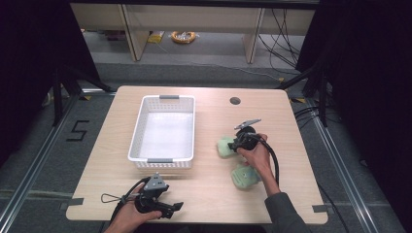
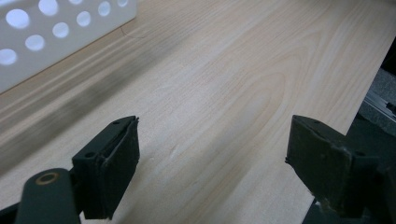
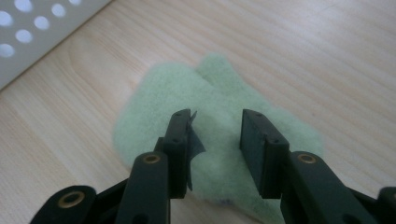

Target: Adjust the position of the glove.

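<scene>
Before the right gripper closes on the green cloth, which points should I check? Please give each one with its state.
1. Right gripper over the near cloth: ok.
2. Cloth between the jaws: ok, a fold sits in the gap.
3. Pads pressing the cloth: cannot tell.
4. Basket free to receive: ok, nothing inside.
5. Second cloth out of the jaws: ok, it lies apart, nearer the person.
6. Left gripper out of the way: ok, open over bare table.
</scene>
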`<state>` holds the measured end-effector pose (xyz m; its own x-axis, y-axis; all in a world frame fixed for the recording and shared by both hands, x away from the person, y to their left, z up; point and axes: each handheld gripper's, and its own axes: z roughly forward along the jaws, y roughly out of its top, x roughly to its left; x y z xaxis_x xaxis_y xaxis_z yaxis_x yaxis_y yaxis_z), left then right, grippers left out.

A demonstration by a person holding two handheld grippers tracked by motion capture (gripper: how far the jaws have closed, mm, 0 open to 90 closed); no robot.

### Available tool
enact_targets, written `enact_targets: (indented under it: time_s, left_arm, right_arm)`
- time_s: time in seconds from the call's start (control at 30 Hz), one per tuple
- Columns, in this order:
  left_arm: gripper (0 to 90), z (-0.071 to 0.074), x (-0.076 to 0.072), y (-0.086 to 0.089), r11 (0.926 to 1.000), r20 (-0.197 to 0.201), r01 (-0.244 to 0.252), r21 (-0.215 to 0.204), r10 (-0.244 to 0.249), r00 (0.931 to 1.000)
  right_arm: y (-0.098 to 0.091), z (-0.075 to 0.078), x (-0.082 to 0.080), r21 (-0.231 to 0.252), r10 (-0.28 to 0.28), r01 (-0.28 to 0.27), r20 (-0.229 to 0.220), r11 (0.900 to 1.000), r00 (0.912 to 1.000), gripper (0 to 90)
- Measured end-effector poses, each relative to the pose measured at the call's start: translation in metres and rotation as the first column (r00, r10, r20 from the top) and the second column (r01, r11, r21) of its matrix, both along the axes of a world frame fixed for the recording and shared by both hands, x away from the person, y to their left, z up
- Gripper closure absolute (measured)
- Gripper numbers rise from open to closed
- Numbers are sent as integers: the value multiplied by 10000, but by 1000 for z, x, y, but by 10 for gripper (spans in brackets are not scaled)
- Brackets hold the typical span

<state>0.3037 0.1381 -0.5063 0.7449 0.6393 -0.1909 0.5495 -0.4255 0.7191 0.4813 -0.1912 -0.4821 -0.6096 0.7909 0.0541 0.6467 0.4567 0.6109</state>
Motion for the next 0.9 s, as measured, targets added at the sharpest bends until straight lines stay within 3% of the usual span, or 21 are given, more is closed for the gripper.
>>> enact_targets:
  time_s: [0.13, 0.17, 0.3, 0.4, 0.43, 0.47, 0.5, 0.53, 0.57, 0.7, 0.73, 0.77, 0.8, 0.83, 0.9]
  left_arm:
    - [167, 0, 0, 0, 10000, 5, -5, -3, 5, 10000]
    - [167, 0, 0, 0, 10000, 6, -11, 2, 11, 10000]
    - [167, 0, 0, -1, 10000, 42, -54, -70, 54, 10000]
    - [167, -1, 0, -1, 9999, 44, -73, -137, 74, 10000]
    - [167, 1, 1, 1, 9998, 20, 150, 134, -150, 9999]
    - [167, 1, 1, 1, 9999, 29, 103, 100, -103, 9999]
    - [167, 0, 0, 0, 10000, 25, 2, 4, -2, 10000]
    - [167, 0, 0, 0, 9999, -98, -96, -103, 95, 9999]
    - [167, 0, 1, 1, 10000, -24, -19, 67, 19, 10000]
    - [167, 0, 1, 1, 9999, 50, 11, 124, -12, 10000]
    - [167, 0, 1, 1, 9999, 52, 21, 123, -21, 10000]
    - [167, 0, 1, 1, 9999, 50, 23, 129, -23, 10000]
    - [167, 0, 1, 1, 9999, -60, -106, 73, 106, 9999]
    - [167, 0, 1, 0, 9999, -70, -102, 39, 102, 9999]
    - [167, 0, 1, 1, 9999, 56, 20, 136, -21, 10000]
  right_arm:
    - [-1, -5, 4, -84, 31, -34, -302, 10000, 9995, 685]
    - [-1, -9, 5, 20, 59, -59, -54, 10000, 10000, 703]
    - [0, -9, 5, -196, 158, -159, -98, 9997, 9998, 823]
    - [1, -10, 5, -54, 124, -124, 19, 9999, 9999, 849]
    - [1, -7, 3, -205, 167, -170, -150, 9996, 9997, 861]
    - [1, -7, 3, -205, 167, -170, -150, 9996, 9997, 861]
    - [1, -8, 3, -150, 181, -178, 210, 9997, 9996, 864]
    - [0, -4, 1, -91, 142, -143, -33, 9999, 9999, 866]
    - [0, -5, 1, 130, 134, -137, 272, 9998, 9995, 868]
    - [-1, 11, -8, 415, 202, -210, 191, 9989, 9996, 870]
    - [-1, 13, -8, 490, 382, -409, 550, 9980, 9978, 871]
    - [-2, 18, -11, 533, 409, -433, 442, 9976, 9982, 871]
    - [-1, 18, -13, 660, 359, -408, 734, 9970, 9967, 871]
    - [-1, 24, -16, 655, 388, -423, 535, 9970, 9978, 871]
    - [-1, 27, -20, 907, 383, -450, 739, 9949, 9965, 871]
